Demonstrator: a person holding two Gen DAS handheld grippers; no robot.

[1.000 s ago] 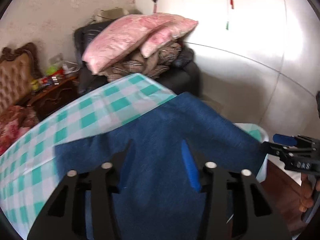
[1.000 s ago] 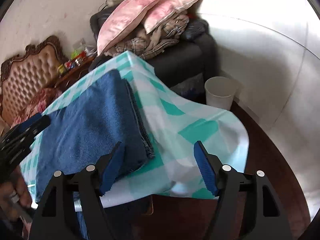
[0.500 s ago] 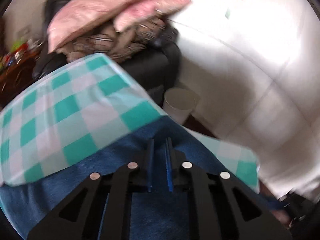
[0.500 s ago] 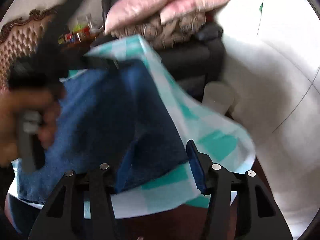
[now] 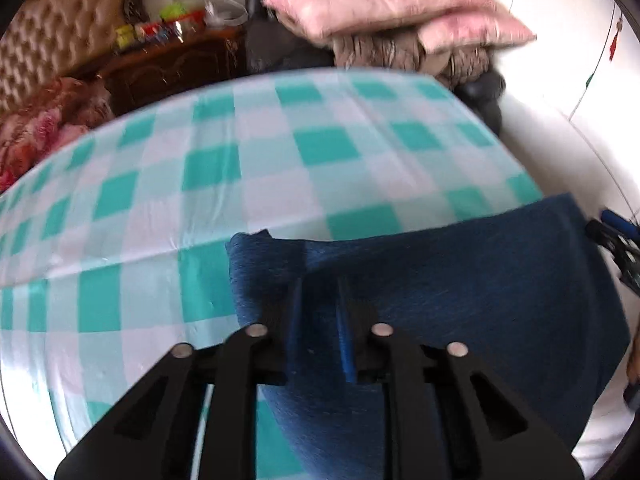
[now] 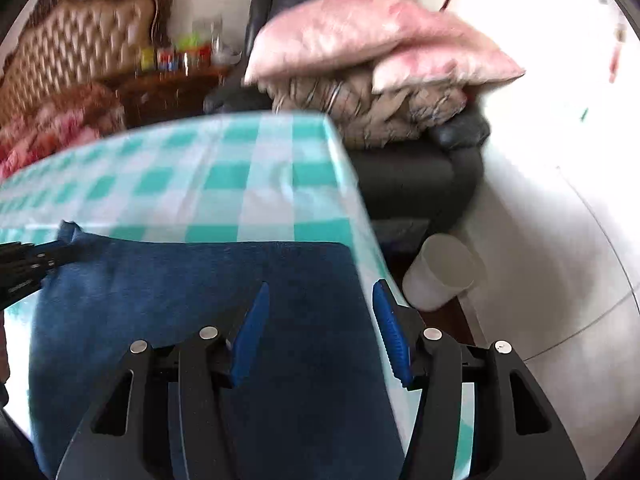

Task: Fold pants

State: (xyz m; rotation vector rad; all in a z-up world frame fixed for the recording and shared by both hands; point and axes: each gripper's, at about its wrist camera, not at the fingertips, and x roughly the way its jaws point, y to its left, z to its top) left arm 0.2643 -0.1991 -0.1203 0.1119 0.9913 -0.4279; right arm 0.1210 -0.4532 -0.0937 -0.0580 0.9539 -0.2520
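The pants (image 5: 460, 292) are thick blue cloth, matt, with a fine fuzzy nap like denim. Under them the tablecloth (image 5: 248, 168) is thin, smooth and slightly shiny, perhaps plastic-coated, creased in straight lines. The left gripper (image 5: 320, 320) and right gripper (image 6: 320, 328) are matt black plastic with small bright metal pins and ribbed blue rubbery pads. The pillows (image 6: 372, 36) look like soft pink satin-like cloth. The headboard (image 5: 52, 44) is buttoned tan leather in carved dark wood. The cup (image 6: 440, 276) is cloudy matt plastic.
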